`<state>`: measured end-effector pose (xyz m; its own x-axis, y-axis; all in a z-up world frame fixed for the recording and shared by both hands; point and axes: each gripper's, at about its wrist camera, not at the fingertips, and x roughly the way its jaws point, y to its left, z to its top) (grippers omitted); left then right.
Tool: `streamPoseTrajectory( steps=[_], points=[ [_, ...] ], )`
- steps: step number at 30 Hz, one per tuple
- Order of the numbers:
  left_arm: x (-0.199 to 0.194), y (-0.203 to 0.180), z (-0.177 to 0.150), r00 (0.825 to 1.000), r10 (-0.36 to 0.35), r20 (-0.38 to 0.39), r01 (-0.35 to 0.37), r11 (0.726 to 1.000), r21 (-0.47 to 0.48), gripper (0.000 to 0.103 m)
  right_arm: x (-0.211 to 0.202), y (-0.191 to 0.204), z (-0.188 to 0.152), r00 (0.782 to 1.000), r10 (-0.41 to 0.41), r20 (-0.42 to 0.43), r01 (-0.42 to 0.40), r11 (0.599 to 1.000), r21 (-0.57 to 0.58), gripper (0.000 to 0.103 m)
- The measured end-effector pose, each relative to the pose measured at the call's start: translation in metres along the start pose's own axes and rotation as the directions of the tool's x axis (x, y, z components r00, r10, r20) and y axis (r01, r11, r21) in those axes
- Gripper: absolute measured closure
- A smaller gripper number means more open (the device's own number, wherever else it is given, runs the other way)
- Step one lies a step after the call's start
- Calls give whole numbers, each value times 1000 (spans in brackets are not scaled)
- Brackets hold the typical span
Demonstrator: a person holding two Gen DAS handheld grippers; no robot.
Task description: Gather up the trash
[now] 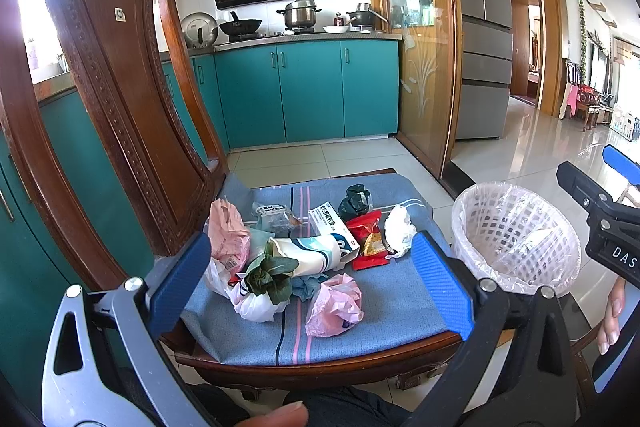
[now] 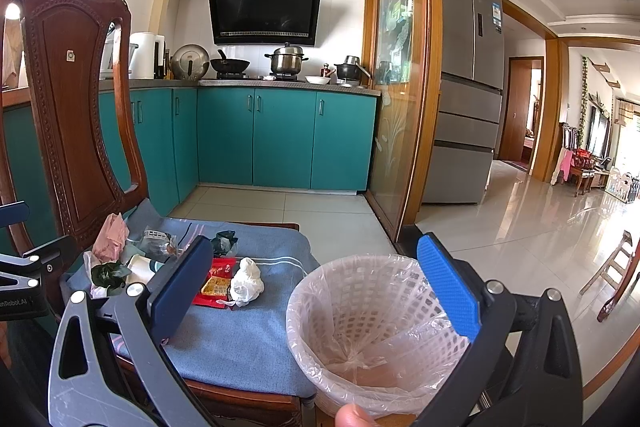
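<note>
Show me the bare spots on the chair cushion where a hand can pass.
Free: the front strip of the cushion below the pink bag, and its right part between the white wad and the bin. Crowded: the back-left, around the paper cup and wilted greens.

Blue striped cushion (image 1: 360,311), pinkish bags (image 1: 334,305).

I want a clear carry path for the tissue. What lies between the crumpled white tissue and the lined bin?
Only bare blue cushion, then its edge. In the right wrist view nothing sits between the white tissue and the bin.
</note>
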<state>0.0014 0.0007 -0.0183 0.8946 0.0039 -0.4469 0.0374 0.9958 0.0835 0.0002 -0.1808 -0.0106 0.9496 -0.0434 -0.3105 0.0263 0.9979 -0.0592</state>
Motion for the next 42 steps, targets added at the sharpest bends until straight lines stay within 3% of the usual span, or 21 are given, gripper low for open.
streamPoseTrajectory(
  steps=[42],
  points=[
    [1,-1,5,1000,-5,-24,5,1000,0,3,2,-3,0,1000,-1,-9,1,1000,-5,3]
  ],
)
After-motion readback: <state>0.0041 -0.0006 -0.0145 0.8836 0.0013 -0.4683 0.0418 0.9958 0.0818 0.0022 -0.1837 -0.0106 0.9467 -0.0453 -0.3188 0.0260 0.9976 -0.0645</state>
